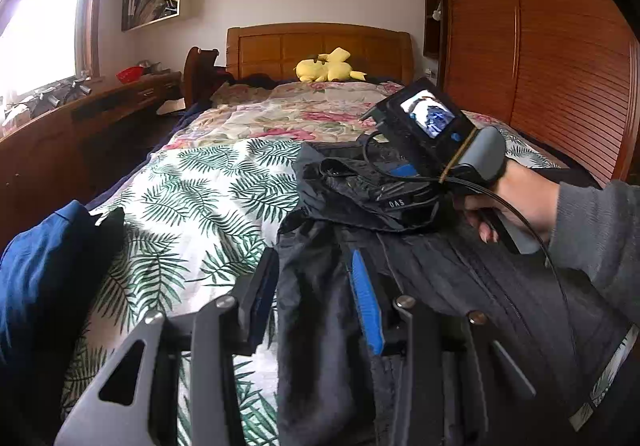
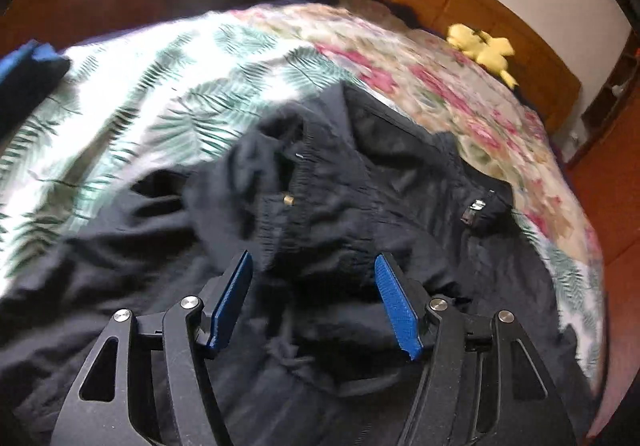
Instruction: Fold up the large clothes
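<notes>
Two grippers are busy with one big black jacket (image 2: 360, 182) that lies on the bed (image 1: 208, 182), down at the 6 o'clock end, far from the yellow plush toy (image 1: 330, 66) up at 12 o'clock. The left gripper (image 1: 316, 286) is clamped on a fold of the jacket's edge, with the cloth squeezed between its blue pads (image 1: 366, 298). The right gripper (image 2: 314, 298) hangs just over the bunched stretchy hem; its jaws are apart and pinch nothing. I think the fold is only partly done, because the cloth is still lumpy. Next, the right gripper should come down at 12 o'clock, bite the hem, and both should pull the jacket flat.
</notes>
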`<state>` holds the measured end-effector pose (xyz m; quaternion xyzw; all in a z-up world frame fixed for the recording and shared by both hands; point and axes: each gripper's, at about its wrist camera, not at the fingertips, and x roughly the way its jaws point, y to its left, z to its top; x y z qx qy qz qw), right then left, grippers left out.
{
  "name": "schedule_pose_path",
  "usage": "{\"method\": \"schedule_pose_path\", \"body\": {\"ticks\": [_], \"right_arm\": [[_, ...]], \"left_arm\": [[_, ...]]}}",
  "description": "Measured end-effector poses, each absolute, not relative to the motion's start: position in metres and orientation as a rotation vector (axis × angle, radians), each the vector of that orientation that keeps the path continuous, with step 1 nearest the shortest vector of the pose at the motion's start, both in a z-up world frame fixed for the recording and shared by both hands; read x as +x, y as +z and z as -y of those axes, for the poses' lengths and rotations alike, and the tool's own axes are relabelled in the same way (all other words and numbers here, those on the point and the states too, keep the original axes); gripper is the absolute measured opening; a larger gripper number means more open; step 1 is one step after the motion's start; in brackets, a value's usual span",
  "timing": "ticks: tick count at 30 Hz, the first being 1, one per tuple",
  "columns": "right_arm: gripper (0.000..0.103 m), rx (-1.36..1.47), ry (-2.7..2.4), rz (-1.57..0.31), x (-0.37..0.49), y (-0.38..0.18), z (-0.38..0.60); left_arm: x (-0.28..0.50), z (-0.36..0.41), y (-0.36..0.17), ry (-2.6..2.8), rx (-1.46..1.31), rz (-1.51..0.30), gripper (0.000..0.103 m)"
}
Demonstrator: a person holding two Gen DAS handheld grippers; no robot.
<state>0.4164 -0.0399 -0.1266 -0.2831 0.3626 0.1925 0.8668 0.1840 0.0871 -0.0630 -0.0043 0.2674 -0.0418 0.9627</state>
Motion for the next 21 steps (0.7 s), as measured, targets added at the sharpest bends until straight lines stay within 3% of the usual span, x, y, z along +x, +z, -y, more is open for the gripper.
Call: {"method": "schedule_pose_path", "body": {"ticks": [1, 2, 3, 21], "right_arm": [[0.039, -0.606, 0.393, -0.760, 0.418, -0.127, 0.040], [0.014, -0.618, 0.384, -0.759, 0.420, -0.127, 0.041], [0.007, -0.615, 0.396, -0.760, 0.421, -0.125, 0.043], [0.004, -0.381, 0.424, -0.507, 0.301, -0.022, 0.150]], "left_arm": [[0.184, -0.086, -0.064, -0.090, -0.010, -0.544, 0.036], [0.185, -0.084, -0.065, -0.093, -0.009, -0.547, 0.036], [0.186, -0.082, -0.067, -0.095, -0.006, -0.549, 0.037], [0.186, -0.033, -0.075, -0.123, 0.060, -0.573, 0.036]]}}
